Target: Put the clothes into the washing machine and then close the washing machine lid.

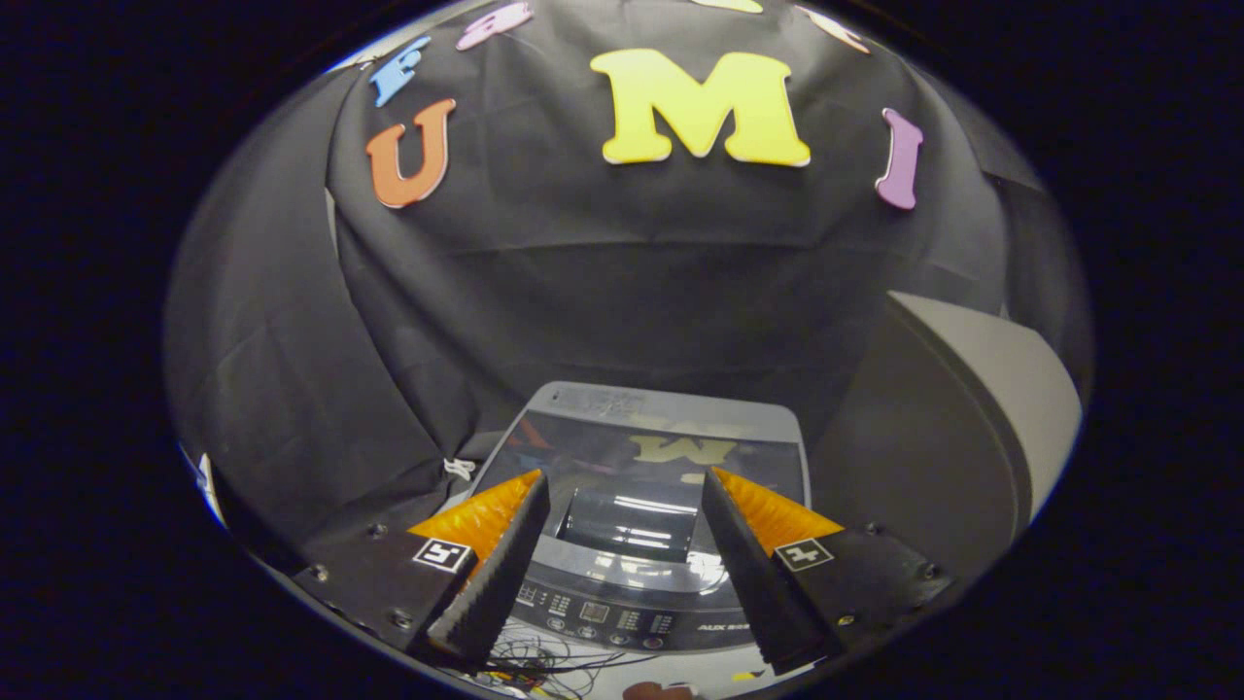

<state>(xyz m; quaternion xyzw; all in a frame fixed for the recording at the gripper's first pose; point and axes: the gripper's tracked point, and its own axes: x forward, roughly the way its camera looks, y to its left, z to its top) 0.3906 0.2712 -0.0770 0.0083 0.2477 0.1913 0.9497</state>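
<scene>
My gripper (626,476) is spread wide, holding nothing, hovering over the washing machine (632,544); its lid (661,457) is down.

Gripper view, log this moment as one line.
gripper: open, holding nothing | washer: below, beyond fingers | lid: down | clothes: not loaded

- Gripper (624,476), lower centre of frame: two wedge-shaped fingers with ribbed inner faces.
- Small square black-and-white markers on each finger base.
- Round screws dot both flat mounting plates.
</scene>
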